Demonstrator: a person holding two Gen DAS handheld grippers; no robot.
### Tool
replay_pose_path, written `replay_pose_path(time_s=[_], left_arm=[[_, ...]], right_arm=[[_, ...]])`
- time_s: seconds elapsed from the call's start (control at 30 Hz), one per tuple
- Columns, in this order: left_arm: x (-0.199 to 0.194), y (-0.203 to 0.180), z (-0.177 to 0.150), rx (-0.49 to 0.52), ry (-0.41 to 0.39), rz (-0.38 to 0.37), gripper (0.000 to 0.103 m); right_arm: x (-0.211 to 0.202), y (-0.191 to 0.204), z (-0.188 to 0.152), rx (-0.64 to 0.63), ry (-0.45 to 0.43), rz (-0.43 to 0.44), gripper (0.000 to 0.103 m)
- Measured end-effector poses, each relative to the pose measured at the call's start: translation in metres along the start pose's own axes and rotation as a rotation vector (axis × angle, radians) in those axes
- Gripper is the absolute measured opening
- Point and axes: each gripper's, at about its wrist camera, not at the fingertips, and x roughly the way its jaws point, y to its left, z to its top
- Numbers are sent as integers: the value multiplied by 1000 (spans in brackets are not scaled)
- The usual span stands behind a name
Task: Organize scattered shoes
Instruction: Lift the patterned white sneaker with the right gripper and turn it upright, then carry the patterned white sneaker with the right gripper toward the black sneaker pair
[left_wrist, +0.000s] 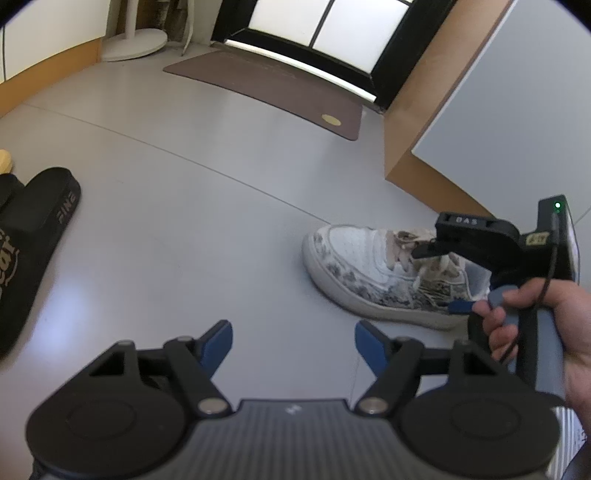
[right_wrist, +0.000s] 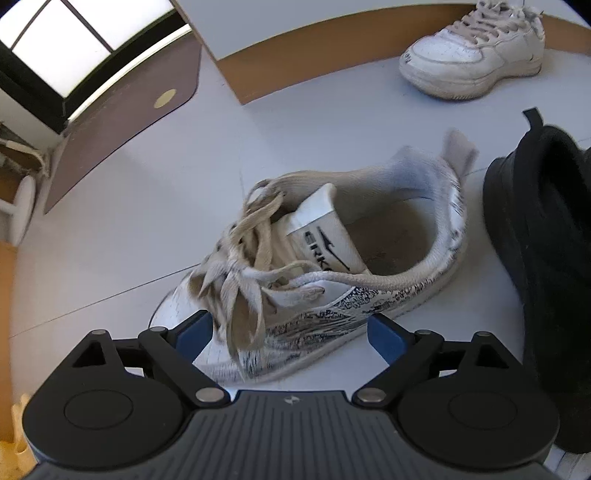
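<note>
A white sneaker with a grey-blue speckled pattern and beige laces (right_wrist: 369, 254) lies on the grey floor, toe pointing left. My right gripper (right_wrist: 291, 336) is open just above it, one blue finger on each side of the laced midsection. The left wrist view shows the same sneaker (left_wrist: 354, 258), with the right gripper (left_wrist: 443, 280) held over its laces by a hand (left_wrist: 554, 306). My left gripper (left_wrist: 293, 339) hangs open over bare floor with nothing between its fingers. A black slide sandal (left_wrist: 33, 236) lies at the left. A black shoe (right_wrist: 546, 258) sits right of the patterned sneaker, and a plain white sneaker (right_wrist: 476, 48) stands by the wall.
A brown doormat (left_wrist: 269, 88) lies before a dark-framed glass door (left_wrist: 325, 29). A grey cabinet with a wooden base (left_wrist: 417, 147) stands at the right. A white round stand base (left_wrist: 133, 44) is at the far left, and a yellow object (left_wrist: 5, 160) shows at the left edge.
</note>
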Motion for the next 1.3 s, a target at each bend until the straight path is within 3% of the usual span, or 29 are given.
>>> replay_pose_path(time_s=[0.1, 0.2, 0.3, 0.37, 0.47, 0.77, 0.9, 0.93, 1.0, 1.07, 1.1, 1.13, 1.3], left_arm=[[3, -1, 1, 3, 3, -1, 76], [6, -3, 3, 8, 4, -3, 76], [9, -5, 4, 10, 7, -3, 76], [12, -6, 4, 9, 12, -5, 76], [14, -10, 4, 15, 15, -5, 76], [22, -15, 5, 21, 20, -7, 76], [24, -14, 5, 21, 19, -1, 76], [24, -13, 5, 21, 19, 1, 76], [25, -13, 5, 21, 18, 4, 76], [26, -12, 5, 22, 18, 7, 76], [27, -12, 5, 22, 18, 8, 76], [27, -11, 5, 22, 17, 10, 76], [29, -9, 5, 22, 16, 18, 76]], right_arm=[[9, 0, 5, -42, -13, -32, 94], [8, 4, 5, -158, -41, -39, 85], [5, 9, 4, -252, -65, -53, 67], [3, 13, 5, -317, -68, -52, 50], [1, 20, 4, -438, -67, -65, 37], [-2, 35, -5, -847, -81, -125, 25], [-4, 35, -2, -876, -72, -117, 23], [-3, 37, 1, -858, -65, -111, 24], [-8, 32, 9, -760, -34, -78, 35], [-15, 30, 10, -714, -45, -62, 81], [-18, 29, 10, -692, -51, -53, 87], [-20, 29, 9, -683, -47, -41, 92], [-17, 30, 6, -635, -2, 0, 96]])
